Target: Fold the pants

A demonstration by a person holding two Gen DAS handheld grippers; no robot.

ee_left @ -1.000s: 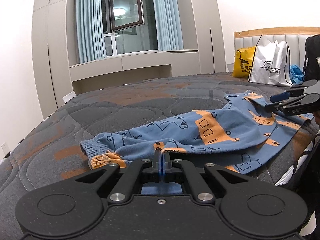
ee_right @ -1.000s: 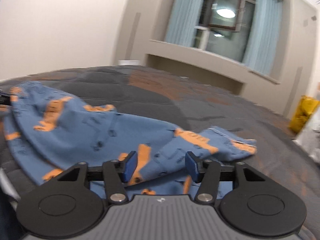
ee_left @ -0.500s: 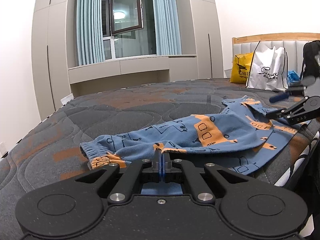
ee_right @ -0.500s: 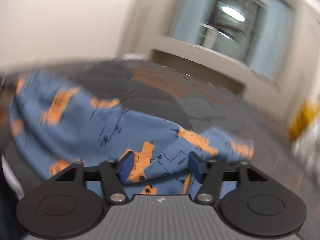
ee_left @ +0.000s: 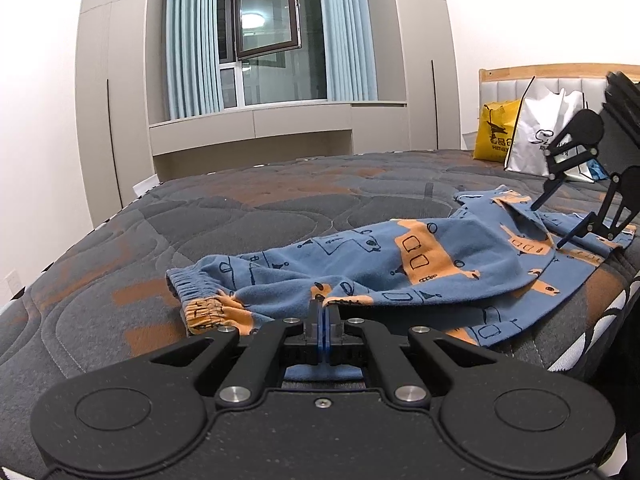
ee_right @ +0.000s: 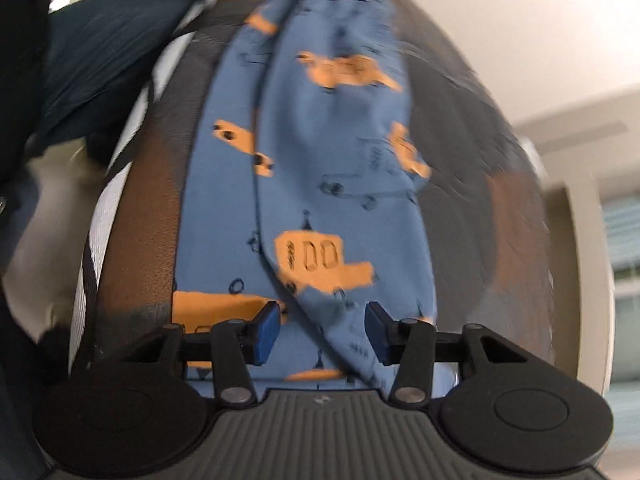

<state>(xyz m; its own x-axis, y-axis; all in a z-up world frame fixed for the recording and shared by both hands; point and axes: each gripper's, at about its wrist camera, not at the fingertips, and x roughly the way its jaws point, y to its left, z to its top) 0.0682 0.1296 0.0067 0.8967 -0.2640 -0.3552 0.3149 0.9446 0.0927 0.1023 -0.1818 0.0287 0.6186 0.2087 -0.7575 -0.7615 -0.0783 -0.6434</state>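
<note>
Blue pants [ee_left: 400,264] with orange vehicle prints lie rumpled across the near part of the bed; they also show in the right wrist view [ee_right: 320,184]. My left gripper [ee_left: 322,312] is shut on a fold of the pants near the elastic cuff [ee_left: 200,296]. My right gripper [ee_right: 320,328] is open, its blue pads [ee_right: 266,330] on either side of a ridge of cloth at the other end. It also shows in the left wrist view [ee_left: 548,224], tilted down over the pants, fingers apart.
The bed has a dark grey quilted mattress [ee_left: 280,208] with orange patches. A yellow bag [ee_left: 494,132] and a white bag [ee_left: 536,128] stand by the headboard at the far right. The bed's near edge [ee_right: 120,184] runs beside the pants.
My right gripper has swung round and tipped down over the far end of the pants, staying open. My left gripper has stayed shut on the cloth.
</note>
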